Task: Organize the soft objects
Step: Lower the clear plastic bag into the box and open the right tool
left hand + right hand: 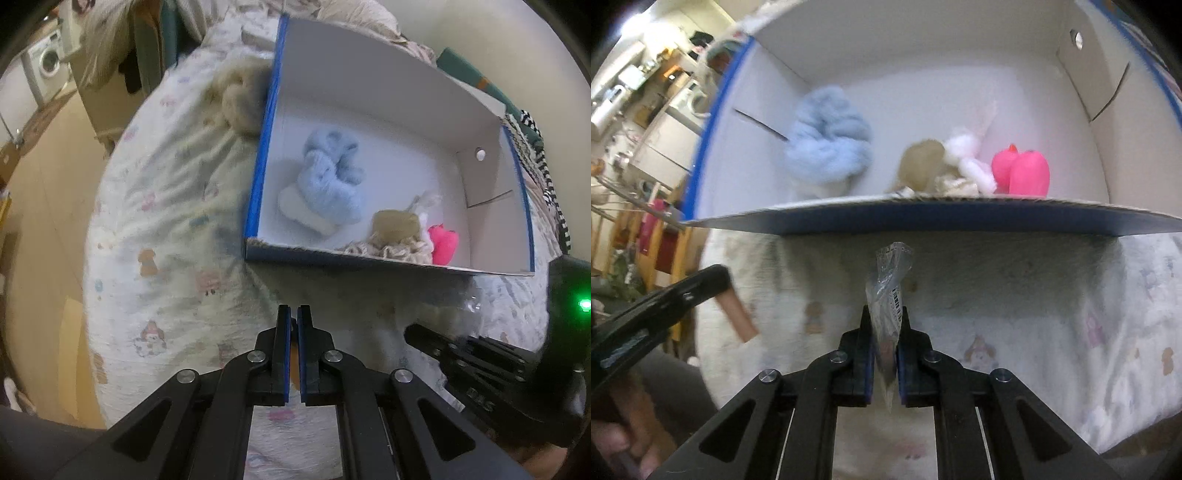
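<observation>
Both wrist views look down on a bed covered by a white quilt (155, 229) printed with small cartoon figures. A white cardboard box (369, 85) with blue outer walls sits open on the quilt. Inside it, a light blue fluffy item (328, 181), possibly a mitten or sock pair, lies toward the box's left wall; a tan knitted piece (395, 225), a white fluffy piece (964, 155) and a bright pink soft toy (1023, 170) sit bunched against the near wall, toward the right corner. A beige furry item (240, 99) lies on the quilt outside, touching the box's left wall. Right gripper (886, 325): jaws pressed onto a clear plastic bag (886, 280) with a barcode label, held over the quilt just short of the box's near wall; bag contents not resolvable because of blur. Left gripper (293, 314): jaws closed; in the right wrist view a tan, block-shaped thing (737, 314) appears pinched at its tips, identity unclear.
</observation>
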Action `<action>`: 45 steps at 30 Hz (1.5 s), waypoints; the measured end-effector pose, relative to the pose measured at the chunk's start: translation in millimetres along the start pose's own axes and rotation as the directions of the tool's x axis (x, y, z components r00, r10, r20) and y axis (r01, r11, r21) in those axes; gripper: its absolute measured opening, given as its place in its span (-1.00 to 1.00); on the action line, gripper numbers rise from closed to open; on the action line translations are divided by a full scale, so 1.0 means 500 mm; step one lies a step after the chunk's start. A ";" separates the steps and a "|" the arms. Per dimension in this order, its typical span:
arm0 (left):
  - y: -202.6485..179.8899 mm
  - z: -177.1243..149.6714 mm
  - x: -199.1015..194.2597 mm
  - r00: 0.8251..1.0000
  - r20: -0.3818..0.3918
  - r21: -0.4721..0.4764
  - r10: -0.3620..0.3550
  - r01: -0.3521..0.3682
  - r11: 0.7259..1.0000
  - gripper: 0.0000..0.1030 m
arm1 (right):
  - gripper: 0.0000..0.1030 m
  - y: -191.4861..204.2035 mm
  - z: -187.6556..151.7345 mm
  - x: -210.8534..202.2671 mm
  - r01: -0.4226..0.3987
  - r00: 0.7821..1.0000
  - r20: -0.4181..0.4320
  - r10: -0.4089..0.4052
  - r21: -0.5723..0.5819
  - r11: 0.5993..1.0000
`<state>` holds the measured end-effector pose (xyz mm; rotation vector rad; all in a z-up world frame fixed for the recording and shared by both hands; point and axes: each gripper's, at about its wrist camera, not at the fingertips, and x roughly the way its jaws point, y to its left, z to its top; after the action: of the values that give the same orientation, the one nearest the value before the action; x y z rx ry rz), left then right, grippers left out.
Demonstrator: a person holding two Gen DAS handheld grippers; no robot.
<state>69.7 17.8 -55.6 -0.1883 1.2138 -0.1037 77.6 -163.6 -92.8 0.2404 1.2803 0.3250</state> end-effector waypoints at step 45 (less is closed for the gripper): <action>-0.161 0.193 0.033 0.980 0.198 0.203 0.001 -0.042 0.978 -0.70 | -0.69 -0.138 0.160 -0.091 -0.061 0.988 0.151 0.037 0.162 0.985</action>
<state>167.4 -55.5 -22.2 -0.0032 0.9994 -0.1870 150.2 -244.2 -54.8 0.4318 1.1570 0.2375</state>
